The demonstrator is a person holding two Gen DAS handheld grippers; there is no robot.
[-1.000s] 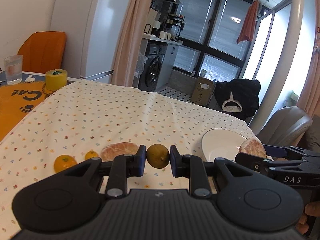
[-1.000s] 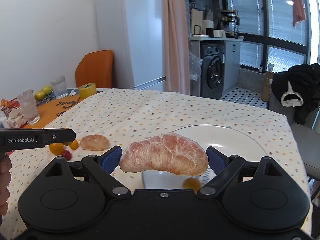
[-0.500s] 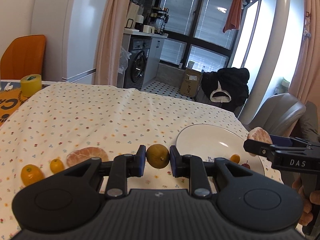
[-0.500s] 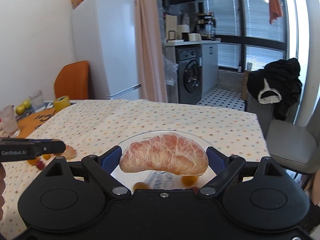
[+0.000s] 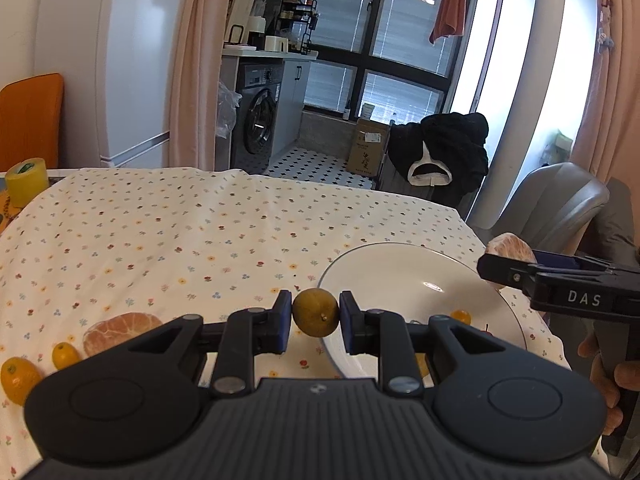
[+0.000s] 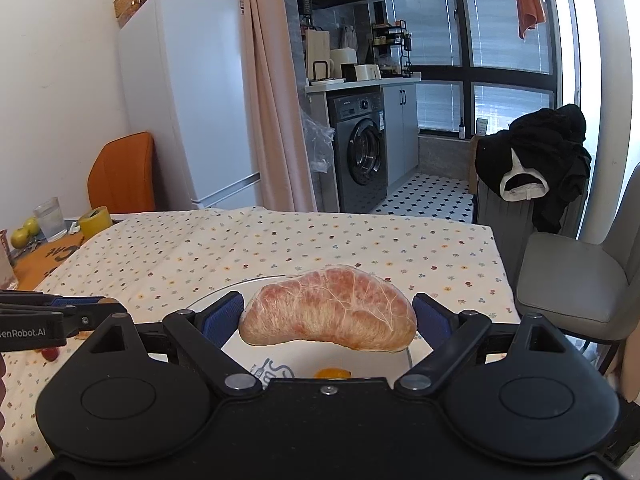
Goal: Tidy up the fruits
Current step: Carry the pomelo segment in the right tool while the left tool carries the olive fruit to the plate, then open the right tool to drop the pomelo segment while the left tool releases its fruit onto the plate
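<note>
Table under white floral tablecloth (image 5: 208, 232). Directly on cloth: white plate (image 5: 384, 276) at right; peeled pomelo segment (image 5: 116, 330) at left, small kumquat (image 5: 64, 354) just beside it, orange (image 5: 18, 376) further left. Yellow tape roll (image 5: 26, 182) at far-left edge, off the cloth.

Bright daylight floods through the windows (image 5: 400, 40) on the right, blowing them out with glare, while both sharp fisheye views bend strongly at their edges.

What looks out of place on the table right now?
Nothing spilled or damaged. Loose fruit still lies off the white round plate: a peeled pomelo segment and two small orange kumquats on the floral tablecloth, left of it.
</note>
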